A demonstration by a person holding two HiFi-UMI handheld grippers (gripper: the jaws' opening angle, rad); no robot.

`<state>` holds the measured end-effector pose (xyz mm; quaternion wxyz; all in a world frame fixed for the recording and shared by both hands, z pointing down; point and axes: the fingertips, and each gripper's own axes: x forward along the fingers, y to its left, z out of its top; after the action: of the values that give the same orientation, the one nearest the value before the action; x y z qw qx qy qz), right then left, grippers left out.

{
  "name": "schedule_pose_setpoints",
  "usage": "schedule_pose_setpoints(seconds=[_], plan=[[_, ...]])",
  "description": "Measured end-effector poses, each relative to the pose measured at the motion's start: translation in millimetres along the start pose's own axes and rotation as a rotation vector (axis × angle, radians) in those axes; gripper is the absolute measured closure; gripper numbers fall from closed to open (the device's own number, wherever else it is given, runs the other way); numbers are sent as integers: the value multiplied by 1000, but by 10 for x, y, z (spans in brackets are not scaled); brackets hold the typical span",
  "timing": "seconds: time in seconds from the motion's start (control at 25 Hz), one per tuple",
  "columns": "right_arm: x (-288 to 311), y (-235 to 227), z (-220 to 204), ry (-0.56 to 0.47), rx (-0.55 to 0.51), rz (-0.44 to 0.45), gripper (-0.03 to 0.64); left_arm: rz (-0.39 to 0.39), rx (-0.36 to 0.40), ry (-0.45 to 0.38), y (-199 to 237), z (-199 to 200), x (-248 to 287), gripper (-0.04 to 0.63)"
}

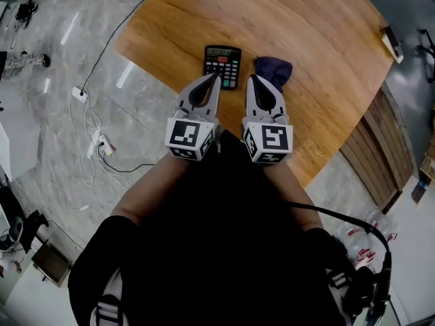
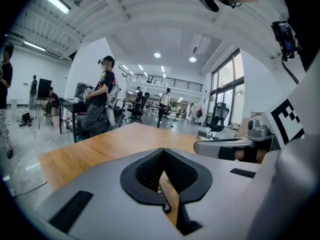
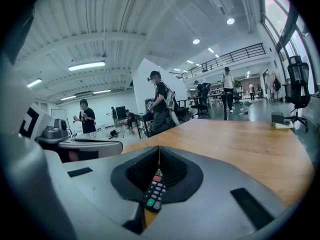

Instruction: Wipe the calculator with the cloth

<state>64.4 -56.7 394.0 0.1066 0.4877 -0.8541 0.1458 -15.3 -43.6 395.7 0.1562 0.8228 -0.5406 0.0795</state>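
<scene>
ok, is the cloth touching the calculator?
Apart. The head view shows a strip of bare table between the cloth and the calculator.

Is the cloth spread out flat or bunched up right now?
Bunched up: the dark cloth sits as a crumpled heap on the table, right of the calculator, not laid flat.

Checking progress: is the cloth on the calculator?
No, the crumpled dark blue cloth lies on the wooden table beside the black calculator.
</scene>
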Motion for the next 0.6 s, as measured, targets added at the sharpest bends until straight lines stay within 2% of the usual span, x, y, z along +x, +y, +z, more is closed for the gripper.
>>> schedule_pose_setpoints(seconds=[0.24, 0.6], plan=[[241, 38, -190, 61, 4, 29, 601, 3, -24, 31, 135, -148, 115, 589], [841, -40, -871, 174, -43, -32, 601, -56, 6, 116, 599, -754, 628, 589]])
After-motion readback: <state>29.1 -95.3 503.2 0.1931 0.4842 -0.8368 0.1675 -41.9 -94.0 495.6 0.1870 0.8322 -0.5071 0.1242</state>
